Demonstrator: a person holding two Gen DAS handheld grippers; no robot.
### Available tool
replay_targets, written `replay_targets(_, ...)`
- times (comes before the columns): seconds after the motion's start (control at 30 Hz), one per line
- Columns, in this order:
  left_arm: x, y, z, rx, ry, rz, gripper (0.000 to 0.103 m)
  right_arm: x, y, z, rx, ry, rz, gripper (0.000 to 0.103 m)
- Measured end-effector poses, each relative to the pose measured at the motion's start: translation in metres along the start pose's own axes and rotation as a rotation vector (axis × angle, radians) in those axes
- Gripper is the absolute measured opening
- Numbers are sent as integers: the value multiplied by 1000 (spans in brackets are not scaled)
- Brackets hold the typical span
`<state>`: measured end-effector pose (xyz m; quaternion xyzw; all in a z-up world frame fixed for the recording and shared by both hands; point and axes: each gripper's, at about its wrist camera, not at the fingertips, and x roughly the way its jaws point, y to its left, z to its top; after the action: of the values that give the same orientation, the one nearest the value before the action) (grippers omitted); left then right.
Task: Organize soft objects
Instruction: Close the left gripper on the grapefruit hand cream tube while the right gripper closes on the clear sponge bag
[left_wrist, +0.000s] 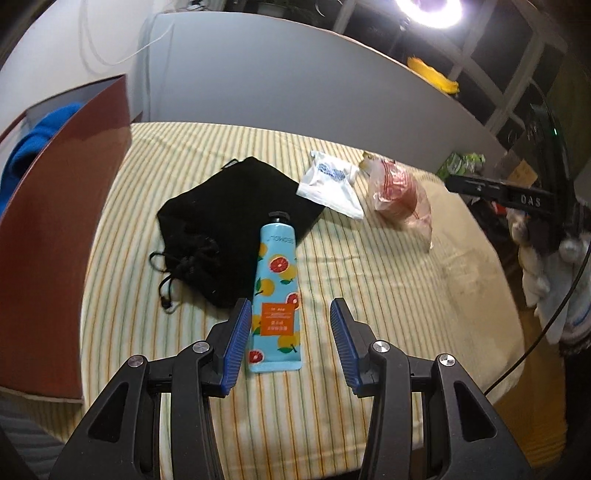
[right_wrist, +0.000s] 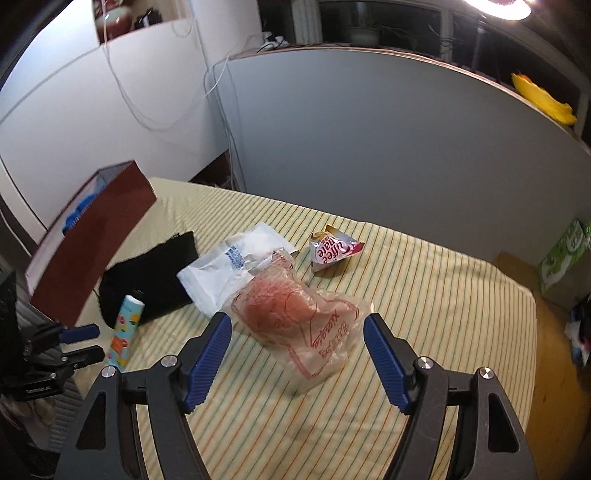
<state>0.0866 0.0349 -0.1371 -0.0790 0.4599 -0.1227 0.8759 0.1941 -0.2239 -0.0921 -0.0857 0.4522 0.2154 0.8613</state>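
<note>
A blue fruit-print tube (left_wrist: 275, 299) lies on the striped cloth, its lower end just inside my open left gripper (left_wrist: 291, 314), beside the left finger. A black drawstring pouch (left_wrist: 225, 225) lies behind it. A white packet (left_wrist: 330, 184) and a clear bag with red contents (left_wrist: 400, 195) lie further right. In the right wrist view my open right gripper (right_wrist: 297, 325) is around the near end of the clear bag (right_wrist: 295, 317). The white packet (right_wrist: 236, 266), pouch (right_wrist: 147, 280), tube (right_wrist: 123, 332) and a coffee sachet (right_wrist: 332, 249) show there too.
A brown open box (left_wrist: 62, 229) with blue fabric (left_wrist: 37, 133) inside stands at the left of the table; it also shows in the right wrist view (right_wrist: 92, 254). A grey partition (right_wrist: 388, 147) walls the back. A green carton (right_wrist: 561, 258) stands right.
</note>
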Motion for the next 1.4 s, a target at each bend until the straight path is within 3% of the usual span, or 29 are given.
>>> replay_targets(0.23, 18, -4, 12, 46, 15, 66, 43, 11, 4, 12, -39, 11, -4, 70)
replay_targets(0.5, 36, -14, 14, 79, 59, 21, 43, 19, -2, 18, -25, 19, 15, 70)
replay_targets(0.67, 43, -25, 14, 127, 73, 45, 43, 26, -4, 19, -43, 35, 23, 71)
replay_targets(0.93, 58, -38, 15, 209, 102, 111, 43, 53, 13, 24, -188, 103, -26, 72)
replay_targets(1.17, 58, -40, 14, 221, 96, 108, 42, 71, 27, 30, -259, 151, 16, 77)
replay_targets(1.4, 57, -37, 13, 217, 84, 111, 29, 77, 40, 26, -317, 190, 6, 73)
